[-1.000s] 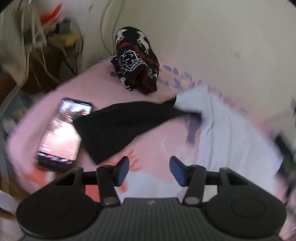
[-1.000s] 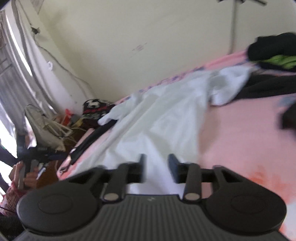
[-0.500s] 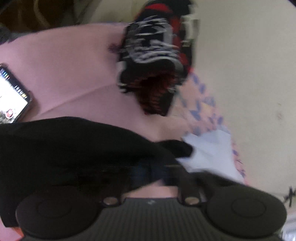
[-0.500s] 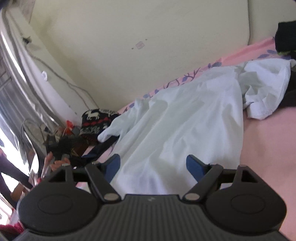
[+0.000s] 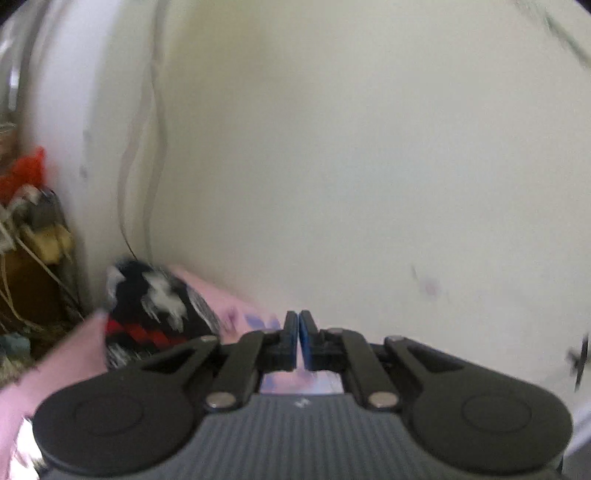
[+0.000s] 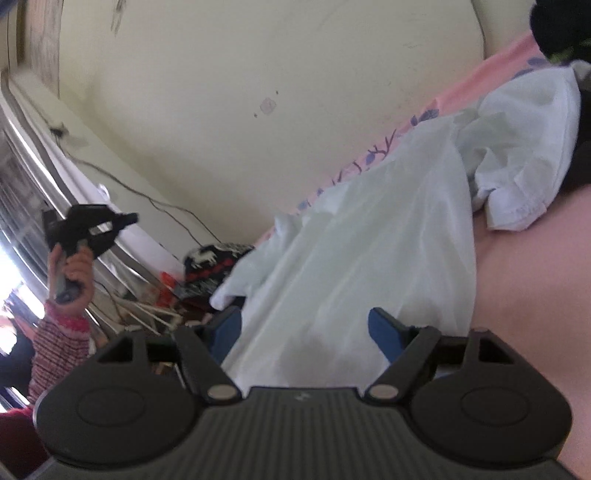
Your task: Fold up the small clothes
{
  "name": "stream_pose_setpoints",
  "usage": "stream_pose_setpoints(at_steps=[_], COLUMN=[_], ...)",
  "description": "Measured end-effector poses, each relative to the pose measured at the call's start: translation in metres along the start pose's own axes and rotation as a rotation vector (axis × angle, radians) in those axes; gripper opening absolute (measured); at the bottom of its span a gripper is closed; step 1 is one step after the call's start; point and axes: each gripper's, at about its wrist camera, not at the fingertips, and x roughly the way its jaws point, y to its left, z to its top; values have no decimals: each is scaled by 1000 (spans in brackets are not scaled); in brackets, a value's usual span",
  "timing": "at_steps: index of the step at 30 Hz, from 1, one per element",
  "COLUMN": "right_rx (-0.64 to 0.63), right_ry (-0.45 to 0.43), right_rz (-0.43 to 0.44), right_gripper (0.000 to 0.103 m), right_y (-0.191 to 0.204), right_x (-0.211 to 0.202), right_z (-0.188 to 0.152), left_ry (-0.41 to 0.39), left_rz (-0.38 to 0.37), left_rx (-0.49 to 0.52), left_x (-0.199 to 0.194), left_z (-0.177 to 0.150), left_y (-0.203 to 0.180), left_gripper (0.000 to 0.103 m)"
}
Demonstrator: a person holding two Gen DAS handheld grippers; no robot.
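Blur is eating most of the left wrist view. The left gripper point(image 5: 297, 318) is pointing at the cream wall point(image 5: 332, 147). Its 2 blue pads are sitting almost together and just starting to part, and I'm seeing nothing between them. Off to the left, a black, white and red patterned knit point(image 5: 147, 314) is lying bunched at the corner of the pink bedsheet point(image 5: 55, 369). The task's garment isn't showing here at all.

The right wrist view is giving way more. The right gripper point(image 6: 303, 325) is hovering low with its jaws standing wide and nothing pinched. Right ahead of it the white shirt point(image 6: 351, 258) is lying spread across the bed, running along the wall side. 1 sleeve is crumpled up at the far right, next to some black clothing point(image 6: 557, 26). At the far left a hand point(image 6: 72, 269) in a striped sleeve point(image 6: 55, 343) is holding the other gripper up in the air, with nothing dangling from it.

I'm guessing the shirt is thin, light and floppy, so it's going to sag and wrinkle the moment it's lifted. I'd be pinching it at the near hem or at a shoulder seam, 1 gripper per corner.
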Motion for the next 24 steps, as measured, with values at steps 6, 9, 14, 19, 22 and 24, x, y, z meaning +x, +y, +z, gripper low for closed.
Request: stream_pose_setpoints(at_steps=[6,9,14,19,22,24], right_rx=[3,2,8,17,21,23], right_ry=[4,10,13,11,9,7], right_rz=[19,28,41,53,54,56], right_gripper=[75,76,75,75,75,75], right_y=[-1,-2,-8,-14,-15,-16], right_x=[2,4,2,-1,-2,-4], right_z=[3,4,8,11,11,11], left_ry=[247,332,338,325,327,310], left_rz=[18,40,67,83,93,86], left_rx=[-179,-346,-588,-690,-759,-785], left_x=[54,65,78,86,97,93], left_z=[-95,-123,-141,-143,-142,-134], left_y=[44,96,155,171,191,192], left_gripper=[69,70,70,21,4,3])
